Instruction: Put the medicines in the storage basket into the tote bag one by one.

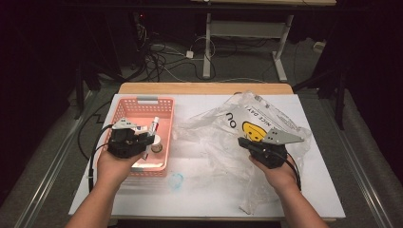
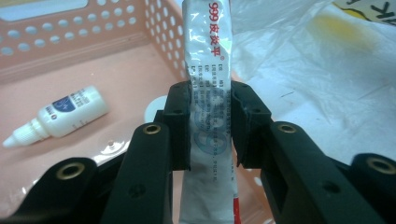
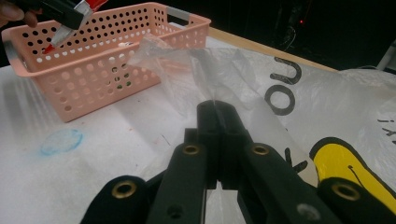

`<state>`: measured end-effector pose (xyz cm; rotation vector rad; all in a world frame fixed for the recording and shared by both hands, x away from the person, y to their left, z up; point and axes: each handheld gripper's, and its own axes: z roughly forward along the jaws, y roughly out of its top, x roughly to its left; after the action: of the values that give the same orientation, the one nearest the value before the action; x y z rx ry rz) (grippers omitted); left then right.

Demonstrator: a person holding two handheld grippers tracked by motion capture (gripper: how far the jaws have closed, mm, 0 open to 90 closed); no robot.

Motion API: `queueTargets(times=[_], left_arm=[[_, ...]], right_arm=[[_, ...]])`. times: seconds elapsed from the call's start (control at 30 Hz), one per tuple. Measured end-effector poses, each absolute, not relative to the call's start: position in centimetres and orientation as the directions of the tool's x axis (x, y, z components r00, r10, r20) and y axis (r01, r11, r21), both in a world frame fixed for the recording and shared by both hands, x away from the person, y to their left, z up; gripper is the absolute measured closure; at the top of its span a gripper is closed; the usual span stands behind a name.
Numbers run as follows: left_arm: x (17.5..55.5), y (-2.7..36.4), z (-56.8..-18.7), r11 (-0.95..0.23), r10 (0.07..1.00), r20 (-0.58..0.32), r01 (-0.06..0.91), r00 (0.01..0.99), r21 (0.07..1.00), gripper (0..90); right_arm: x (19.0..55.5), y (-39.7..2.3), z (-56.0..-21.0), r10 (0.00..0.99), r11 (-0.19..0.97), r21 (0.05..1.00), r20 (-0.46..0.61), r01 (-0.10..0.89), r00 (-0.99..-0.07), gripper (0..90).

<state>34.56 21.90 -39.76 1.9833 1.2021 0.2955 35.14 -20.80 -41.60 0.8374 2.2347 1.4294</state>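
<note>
High view: left gripper [image 1: 142, 141] holds ointment tube [image 1: 153, 126] over pink basket [image 1: 164, 102], nine o'clock. Left gripper view: jaws clamp tube mid-body. Right gripper view: right gripper [image 3: 218, 108], jaws together, pinches plastic bag [image 3: 289, 93] edge, likely keeping it open for loading

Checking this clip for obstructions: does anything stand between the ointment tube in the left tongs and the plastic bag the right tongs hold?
Nothing visible does. The ointment tube sits clamped in the left tongs above the pink basket; between it and the plastic bag lies only the basket's right wall and bare white table.
</note>
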Motion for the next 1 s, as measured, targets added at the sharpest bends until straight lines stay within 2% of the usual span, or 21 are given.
queueTargets(times=[0.6,1.0], left_arm=[[33.1,16.0,-37.9,-0.303,0.727,-0.185,0.552,0.661,0.777,69.1],[33.0,12.0,-38.8,-0.352,0.674,-0.185,0.532,0.715,0.77,69.1]], right_arm=[[35.1,-20.5,-40.9,0.649,0.296,0.917,0.013,0.269,-0.76,90.0],[35.2,-20.7,-40.7,0.653,0.286,0.921,0.015,0.266,-0.757,90.0]])
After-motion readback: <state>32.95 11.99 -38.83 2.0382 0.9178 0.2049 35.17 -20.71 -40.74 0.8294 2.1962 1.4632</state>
